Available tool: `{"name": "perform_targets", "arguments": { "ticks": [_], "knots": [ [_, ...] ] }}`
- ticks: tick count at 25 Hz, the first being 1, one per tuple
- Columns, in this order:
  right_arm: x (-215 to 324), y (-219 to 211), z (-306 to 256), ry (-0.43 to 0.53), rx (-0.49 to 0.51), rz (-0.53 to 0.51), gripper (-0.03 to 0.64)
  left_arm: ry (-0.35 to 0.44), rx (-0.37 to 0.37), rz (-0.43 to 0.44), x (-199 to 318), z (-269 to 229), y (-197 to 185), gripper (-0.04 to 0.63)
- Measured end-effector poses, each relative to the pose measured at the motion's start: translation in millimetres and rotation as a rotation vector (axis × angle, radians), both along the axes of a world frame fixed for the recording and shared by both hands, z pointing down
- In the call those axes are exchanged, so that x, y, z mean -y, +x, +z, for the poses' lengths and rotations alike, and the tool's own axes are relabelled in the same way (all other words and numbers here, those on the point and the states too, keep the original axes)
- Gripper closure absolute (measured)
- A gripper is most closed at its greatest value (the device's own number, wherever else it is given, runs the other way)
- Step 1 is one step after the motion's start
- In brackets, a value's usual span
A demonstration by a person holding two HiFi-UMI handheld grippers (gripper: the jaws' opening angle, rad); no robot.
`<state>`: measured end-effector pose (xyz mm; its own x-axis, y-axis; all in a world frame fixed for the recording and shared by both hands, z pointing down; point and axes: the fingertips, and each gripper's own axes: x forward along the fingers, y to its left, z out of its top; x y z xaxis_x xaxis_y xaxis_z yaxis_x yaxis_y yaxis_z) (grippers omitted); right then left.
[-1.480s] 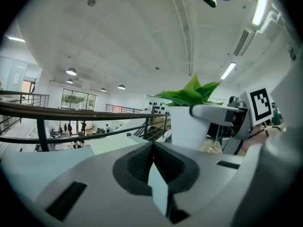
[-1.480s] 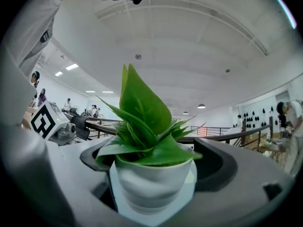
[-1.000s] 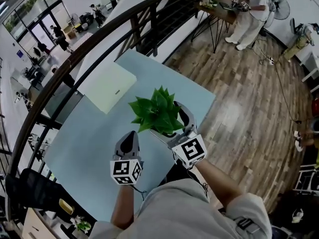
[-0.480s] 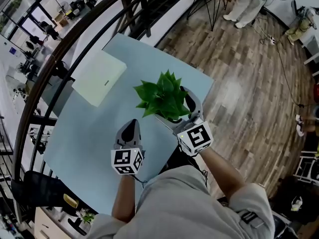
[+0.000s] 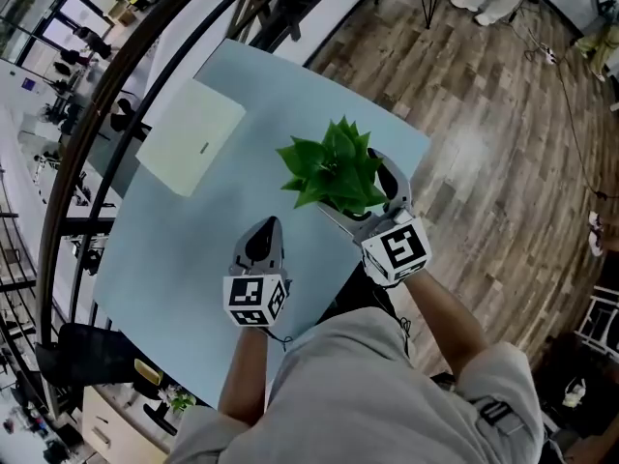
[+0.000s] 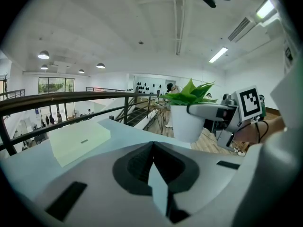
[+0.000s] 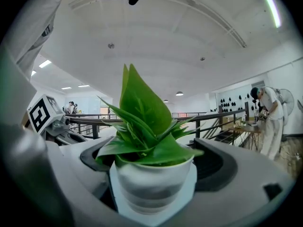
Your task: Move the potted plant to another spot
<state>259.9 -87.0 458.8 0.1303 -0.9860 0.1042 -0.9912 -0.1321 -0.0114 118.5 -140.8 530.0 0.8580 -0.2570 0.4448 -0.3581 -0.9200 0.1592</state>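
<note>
A small green plant in a white pot (image 5: 338, 170) hangs above the right part of the pale blue table (image 5: 164, 259). My right gripper (image 5: 360, 201) is shut on the pot, one jaw on each side of it. The right gripper view shows the white pot (image 7: 152, 186) between the jaws and the leaves (image 7: 142, 122) above it. The left gripper view has the pot (image 6: 186, 122) lifted off the tabletop, at the right. My left gripper (image 5: 266, 232) hovers over the table's near part, left of the plant, shut, jaws together (image 6: 152, 145) with nothing in them.
A pale green flat box (image 5: 191, 149) lies on the table's far left part. A dark curved railing (image 5: 126, 95) runs behind the table, with a drop beyond it. Wooden floor (image 5: 503, 133) lies to the right. A person (image 7: 269, 122) stands at a distant desk.
The right gripper has carried the plant slightly right and farther across the table. The left gripper stays shut beside it. The head view has shifted.
</note>
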Motion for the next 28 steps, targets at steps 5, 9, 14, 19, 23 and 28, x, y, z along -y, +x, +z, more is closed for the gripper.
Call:
{"name": "perform_targets", "arguments": {
  "ticks": [5, 9, 14, 19, 23, 28],
  "knots": [
    [7.5, 8.3, 19.4, -0.015, 0.016, -0.031, 0.107, -0.008, 0.031, -0.007, 1.7, 13.9, 5.8, 0.583],
    [24.0, 20.4, 35.2, -0.024, 0.041, -0.055, 0.107, -0.019, 0.055, -0.025, 10.7, 25.4, 11.3, 0.583],
    [48.6, 33.7, 59.8, -0.059, 0.058, -0.100, 0.107, -0.050, 0.072, -0.101, 34.8, 42.8, 15.0, 0.583],
    [76.6, 31.9, 80.9, -0.099, 0.042, -0.187, 0.107, -0.071, 0.082, -0.176, 56.0, 58.3, 16.1, 0.583],
    [105.3, 28.7, 87.3, -0.113, 0.034, -0.270, 0.107, -0.087, 0.095, -0.226, 74.4, 68.8, 18.0, 0.583],
    [139.8, 35.4, 106.0, -0.133, 0.026, -0.324, 0.107, -0.100, 0.107, -0.310, 95.5, 79.7, 12.6, 0.583]
  ]
}}
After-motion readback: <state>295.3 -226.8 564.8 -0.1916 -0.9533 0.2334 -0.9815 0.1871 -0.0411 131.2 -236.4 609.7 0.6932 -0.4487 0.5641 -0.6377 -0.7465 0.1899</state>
